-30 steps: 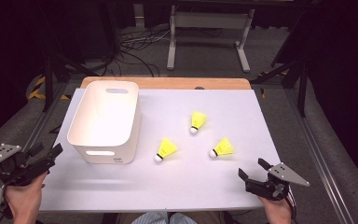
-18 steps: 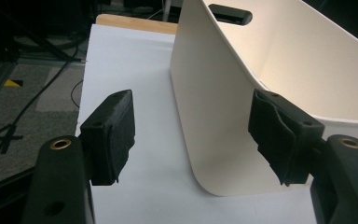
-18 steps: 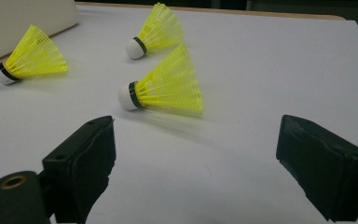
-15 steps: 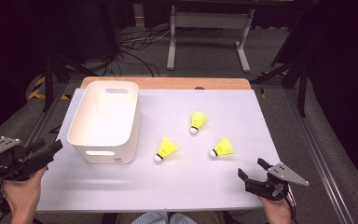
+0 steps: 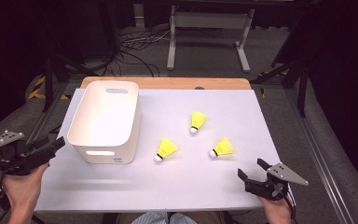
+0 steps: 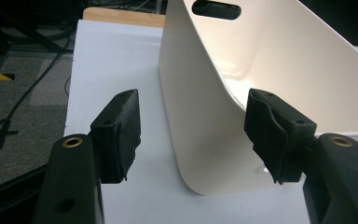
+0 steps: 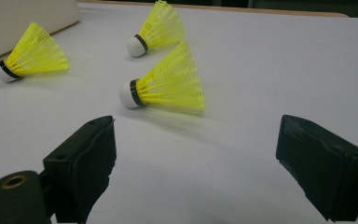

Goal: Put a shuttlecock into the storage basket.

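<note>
I am facing a dark room: cables are trailing over grey floor, perhaps carpet, beyond my desk.

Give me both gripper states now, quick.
Left gripper: open, jaws have just been closing, bin corner between them, pads not touching.
Right gripper: open, holding nothing.

A white tabletop with a light wooden strip along its far edge is standing over grey carpeted floor, where black cables and a grey metal stand are lying behind it.
</note>
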A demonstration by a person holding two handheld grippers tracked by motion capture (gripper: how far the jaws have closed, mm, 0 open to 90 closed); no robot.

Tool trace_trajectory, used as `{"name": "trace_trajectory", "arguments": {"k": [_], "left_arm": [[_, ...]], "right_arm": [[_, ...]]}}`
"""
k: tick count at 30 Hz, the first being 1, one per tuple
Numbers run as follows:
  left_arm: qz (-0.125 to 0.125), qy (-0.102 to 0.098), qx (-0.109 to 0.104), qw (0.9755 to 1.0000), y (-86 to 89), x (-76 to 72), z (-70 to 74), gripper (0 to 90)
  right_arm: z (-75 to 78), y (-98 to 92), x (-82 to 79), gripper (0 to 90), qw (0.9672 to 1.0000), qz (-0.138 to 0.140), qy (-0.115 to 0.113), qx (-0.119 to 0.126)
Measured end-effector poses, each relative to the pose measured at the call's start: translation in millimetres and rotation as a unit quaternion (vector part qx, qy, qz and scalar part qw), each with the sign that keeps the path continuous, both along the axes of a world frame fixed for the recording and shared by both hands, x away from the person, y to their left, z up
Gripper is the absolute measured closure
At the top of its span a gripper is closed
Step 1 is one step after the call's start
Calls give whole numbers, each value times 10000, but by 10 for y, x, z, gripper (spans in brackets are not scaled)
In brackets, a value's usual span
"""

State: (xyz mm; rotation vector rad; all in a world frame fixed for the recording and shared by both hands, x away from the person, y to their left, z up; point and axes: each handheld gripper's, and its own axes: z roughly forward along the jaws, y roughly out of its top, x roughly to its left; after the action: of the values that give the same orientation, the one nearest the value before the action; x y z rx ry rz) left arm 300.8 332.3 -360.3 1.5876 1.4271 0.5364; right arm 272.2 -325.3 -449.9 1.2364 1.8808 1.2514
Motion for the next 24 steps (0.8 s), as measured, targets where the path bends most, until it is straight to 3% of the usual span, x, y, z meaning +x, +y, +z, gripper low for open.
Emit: {"name": "trace_trajectory", "arguments": {"k": [8, 24], "left_arm": [[-97, -10, -6, 10000, -51, 31, 86, 403], [-544, -95, 107, 9984, -353, 147, 247, 410]], "right_arm": [[-1, 3, 2, 125, 10000, 9, 8, -6], [-3, -12, 3, 125, 10000, 8, 9, 4]]}}
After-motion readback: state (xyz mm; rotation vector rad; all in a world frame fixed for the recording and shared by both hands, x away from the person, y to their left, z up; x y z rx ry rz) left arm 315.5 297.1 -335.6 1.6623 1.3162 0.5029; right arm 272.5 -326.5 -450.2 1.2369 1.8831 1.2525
